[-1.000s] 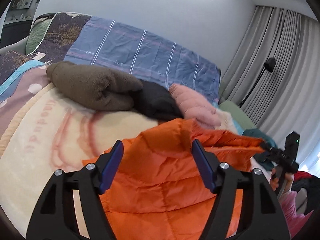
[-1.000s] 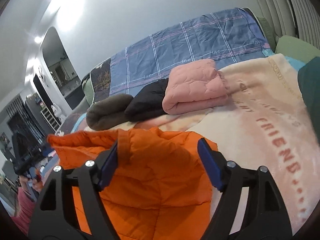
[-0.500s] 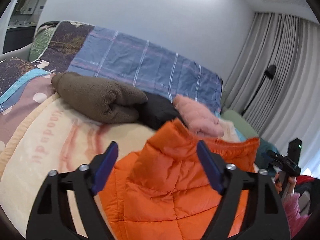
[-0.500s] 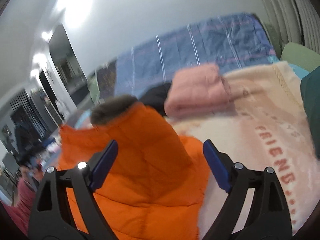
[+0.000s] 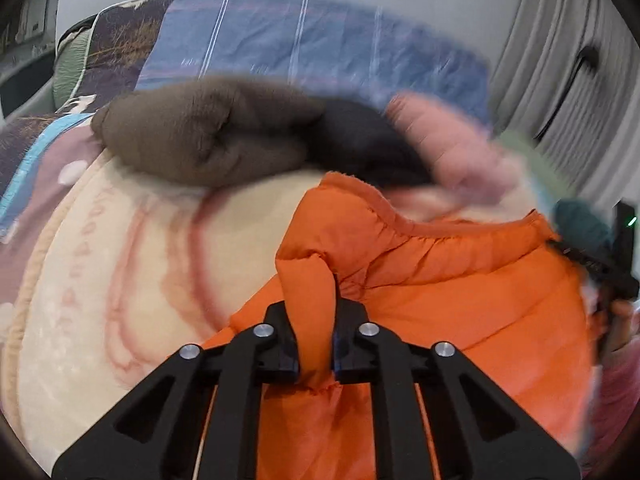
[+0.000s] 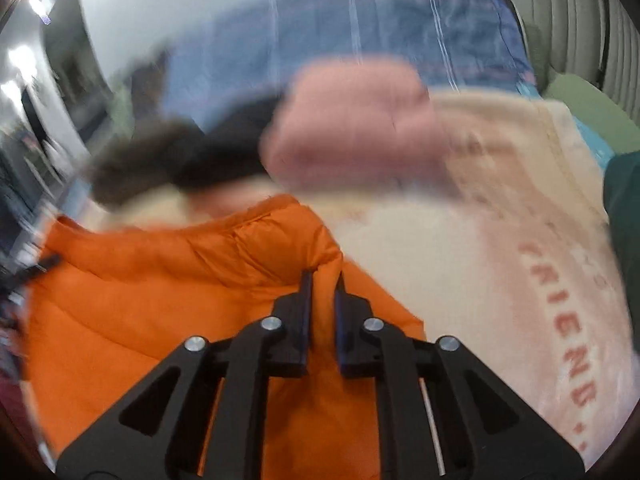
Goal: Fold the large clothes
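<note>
**Both grippers pinch the jacket's far edge, one at each end**

The orange jacket (image 5: 440, 280) lies on the cream blanket (image 5: 120, 260) of the bed, and it fills the lower centre and lower right of the left wrist frame. In the right wrist frame the jacket (image 6: 160, 300) fills the lower left. Its upper hem runs across both frames, so the long axis goes from side to side, between the two grippers.

The left gripper (image 5: 314, 344) has a raised fold of orange cloth between its fingers (image 5: 286, 344), low in the centre of its frame. The jaws are closing, and the pads seem to press on the fold already. The right gripper (image 6: 322, 320) stands at the jacket's other corner, near the lower centre of its frame. Its fingers (image 6: 302, 320) are also closing on the orange edge, with cloth between them. In the left wrist frame the right gripper appears small at the right edge, at the far end of the hem.

I judge that the next move is a fold made by both hands together, because each one is at its own end. Neither is nearer to the middle.

Behind the jacket, in the upper half of both frames, folded clothes lie in a row: brown (image 5: 208, 136), black (image 5: 360, 140) and pink (image 6: 352, 120).
</note>
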`<state>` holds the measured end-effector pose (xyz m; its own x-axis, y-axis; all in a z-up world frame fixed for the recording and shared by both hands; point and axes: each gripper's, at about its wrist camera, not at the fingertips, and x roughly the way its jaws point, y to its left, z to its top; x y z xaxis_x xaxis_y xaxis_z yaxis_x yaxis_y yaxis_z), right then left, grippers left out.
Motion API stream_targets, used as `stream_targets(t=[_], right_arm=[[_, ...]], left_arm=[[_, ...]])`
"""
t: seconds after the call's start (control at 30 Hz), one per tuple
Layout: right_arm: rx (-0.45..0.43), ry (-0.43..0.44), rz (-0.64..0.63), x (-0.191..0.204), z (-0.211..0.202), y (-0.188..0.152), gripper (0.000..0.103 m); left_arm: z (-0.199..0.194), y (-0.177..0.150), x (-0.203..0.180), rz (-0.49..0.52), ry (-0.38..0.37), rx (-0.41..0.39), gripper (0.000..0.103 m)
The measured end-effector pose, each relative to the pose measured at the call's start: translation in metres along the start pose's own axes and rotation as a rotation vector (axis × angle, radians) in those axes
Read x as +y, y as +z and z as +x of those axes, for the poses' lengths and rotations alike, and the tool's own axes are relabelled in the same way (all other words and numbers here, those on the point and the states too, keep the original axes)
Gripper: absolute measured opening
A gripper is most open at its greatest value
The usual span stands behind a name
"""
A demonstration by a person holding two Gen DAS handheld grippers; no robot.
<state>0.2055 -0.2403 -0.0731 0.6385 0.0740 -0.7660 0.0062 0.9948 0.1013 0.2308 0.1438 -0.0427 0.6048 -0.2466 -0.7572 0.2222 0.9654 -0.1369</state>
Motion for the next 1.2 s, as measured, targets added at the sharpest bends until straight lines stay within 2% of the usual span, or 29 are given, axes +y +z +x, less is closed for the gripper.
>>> stream_targets(t=[0.03,0.1,0.23,0.33,0.37,0.43,0.5,0.6,0.67,0.73,0.83,0.87,0.9,0.93,1.0,1.2], right_arm=[[0.016,-0.032,-0.018,0.003,0.015,-0.006,0.017],[0.001,-0.062,-0.028,0.004,0.03,-0.014,0.019],[-0.017,-0.127,-0.063,0.011,0.028,-0.017,0.023],[-0.017,-0.099,-0.042,0.004,0.024,-0.016,0.027],[-0.021,-0.097,-0.031,0.001,0.021,-0.016,0.033],[-0.063,-0.125,0.01,-0.002,-0.002,-0.013,0.042],[-0.147,-0.118,0.037,-0.001,-0.035,-0.009,0.043],[-0.273,-0.065,0.015,0.02,-0.077,0.0,0.044],[-0.305,-0.002,-0.036,0.043,-0.087,0.005,0.046],[-0.265,0.069,-0.068,0.061,-0.077,0.007,0.046],[-0.167,0.07,-0.044,0.07,-0.035,0.002,0.048],[-0.096,0.058,-0.017,0.068,-0.013,-0.003,0.049],[0.007,0.071,0.022,0.061,0.018,-0.012,0.049],[0.03,0.122,0.073,0.052,0.032,-0.018,0.05],[0.031,0.149,0.109,0.043,0.034,-0.021,0.049],[0.025,0.092,0.03,0.057,0.04,-0.025,0.051]], left_arm=[[0.012,-0.004,-0.001,0.019,0.027,0.025,0.028],[0.033,-0.016,-0.001,0.023,0.019,0.043,0.034],[0.034,-0.023,0.002,0.016,0.035,0.019,0.04],[0.026,-0.022,0.009,-0.008,0.034,0.011,0.042],[0.021,-0.019,0.012,-0.025,0.038,0.007,0.042],[0.0,-0.013,0.018,-0.07,0.033,-0.036,0.041],[-0.026,-0.004,0.014,-0.08,0.011,-0.1,0.041],[-0.06,0.014,-0.012,-0.062,-0.076,-0.193,0.042],[-0.064,0.023,-0.039,-0.027,-0.136,-0.194,0.043],[-0.054,0.026,-0.063,0.02,-0.144,-0.171,0.043],[-0.008,0.021,-0.085,0.026,-0.112,-0.078,0.043],[0.013,0.016,-0.087,0.026,-0.091,-0.03,0.043],[0.034,0.01,-0.086,0.029,-0.081,0.01,0.049],[0.05,0.004,-0.079,-0.008,-0.126,0.005,0.05],[0.054,0.005,-0.071,-0.059,-0.172,0.014,0.05],[0.058,-0.002,-0.07,-0.048,-0.185,0.008,0.05]])
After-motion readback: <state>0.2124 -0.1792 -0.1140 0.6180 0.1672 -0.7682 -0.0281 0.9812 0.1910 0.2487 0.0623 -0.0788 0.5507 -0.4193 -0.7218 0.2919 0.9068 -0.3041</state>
